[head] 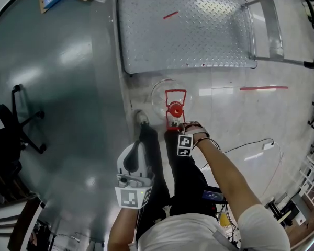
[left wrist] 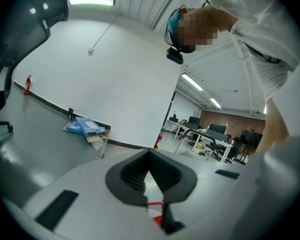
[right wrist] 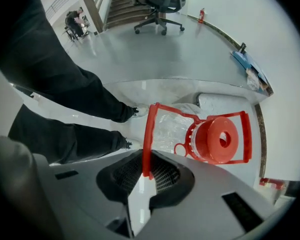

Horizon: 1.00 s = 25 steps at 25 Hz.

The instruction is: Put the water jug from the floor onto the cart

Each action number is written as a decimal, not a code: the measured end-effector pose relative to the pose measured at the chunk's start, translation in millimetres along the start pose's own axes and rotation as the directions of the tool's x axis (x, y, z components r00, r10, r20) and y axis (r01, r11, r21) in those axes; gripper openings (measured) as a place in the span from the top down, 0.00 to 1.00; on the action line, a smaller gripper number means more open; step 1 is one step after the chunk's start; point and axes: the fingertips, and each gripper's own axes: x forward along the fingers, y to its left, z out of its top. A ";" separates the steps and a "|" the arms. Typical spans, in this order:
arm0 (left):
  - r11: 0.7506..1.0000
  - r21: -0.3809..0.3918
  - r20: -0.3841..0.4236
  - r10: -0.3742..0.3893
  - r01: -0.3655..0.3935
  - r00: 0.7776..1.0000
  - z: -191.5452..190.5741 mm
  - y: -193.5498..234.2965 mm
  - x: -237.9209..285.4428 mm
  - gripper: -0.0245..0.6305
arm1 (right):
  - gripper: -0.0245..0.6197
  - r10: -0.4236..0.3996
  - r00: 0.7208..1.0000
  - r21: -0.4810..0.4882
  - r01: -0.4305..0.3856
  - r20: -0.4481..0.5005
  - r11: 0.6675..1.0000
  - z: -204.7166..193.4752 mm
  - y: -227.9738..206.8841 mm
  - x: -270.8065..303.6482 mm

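The left gripper (left wrist: 150, 181) hangs idle at the near left, its jaws a narrow slit with nothing between them. Just right of it the water jug (head: 165, 94) stands upright on the floor (head: 235, 124), close in front of the cart (head: 188, 30) and not yet on it. The right gripper (right wrist: 145, 173) points down over the jug, jaws drawn narrow on the red handle (right wrist: 149, 129), apparently gripping it. The step in hand is the pick-up. Next comes a steady lift, then a carry to the far deck, perhaps with the left gripper steadying the jug.
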 end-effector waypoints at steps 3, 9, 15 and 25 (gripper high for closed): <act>1.000 0.003 0.012 -0.008 0.008 1.000 4.6 -0.2 0.2 0.96 | 0.89 0.004 1.000 0.020 -0.004 0.021 1.000 4.0 -0.6 -6.4; 1.000 0.009 0.032 -0.018 0.018 0.999 21.0 2.6 0.2 0.96 | 0.90 0.038 0.999 0.021 -0.038 0.004 0.999 3.7 -4.8 -21.3; 1.000 0.013 0.064 -0.025 0.024 0.998 47.9 4.1 -8.6 0.96 | 0.89 0.076 0.997 0.055 -0.076 -0.003 0.996 4.7 -14.1 -51.6; 0.997 0.007 0.163 -0.076 0.076 0.984 120.6 14.8 -30.3 0.96 | 0.89 0.115 0.993 0.103 -0.113 -0.017 0.988 10.4 -28.0 -146.7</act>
